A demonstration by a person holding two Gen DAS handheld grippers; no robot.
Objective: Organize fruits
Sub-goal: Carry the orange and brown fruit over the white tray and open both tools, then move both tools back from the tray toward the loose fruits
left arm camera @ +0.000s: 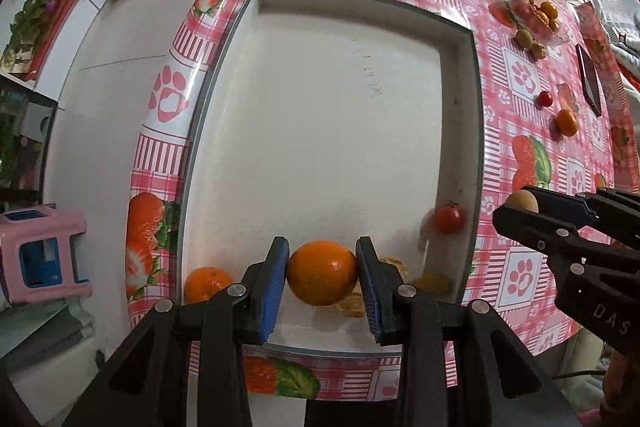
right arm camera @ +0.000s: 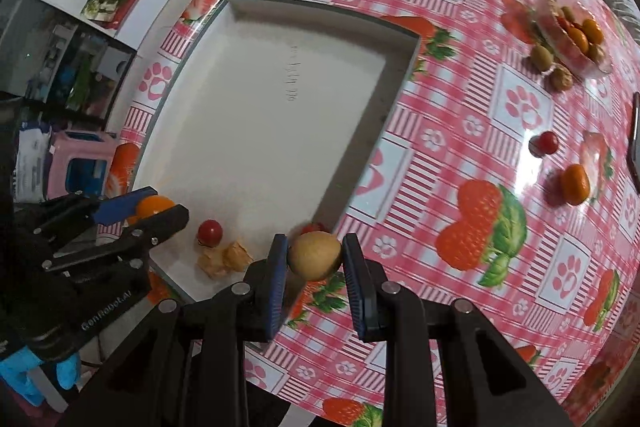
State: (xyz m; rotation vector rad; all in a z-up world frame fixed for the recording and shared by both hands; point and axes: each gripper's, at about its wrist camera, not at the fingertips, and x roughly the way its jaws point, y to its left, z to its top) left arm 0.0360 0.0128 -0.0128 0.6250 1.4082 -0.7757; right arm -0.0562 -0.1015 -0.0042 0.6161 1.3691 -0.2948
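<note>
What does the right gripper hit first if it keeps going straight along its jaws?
Probably the pink tablecloth, just outside the white tray's near corner. The right gripper is shut on a tan round fruit, so that fruit would land first. Depth is unclear; it might clip the tray's rim.

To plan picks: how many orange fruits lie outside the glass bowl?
3. The held orange is in the left claw, the tray orange lies in the white tray, the loose orange on the tablecloth. Others may be hidden.
</note>
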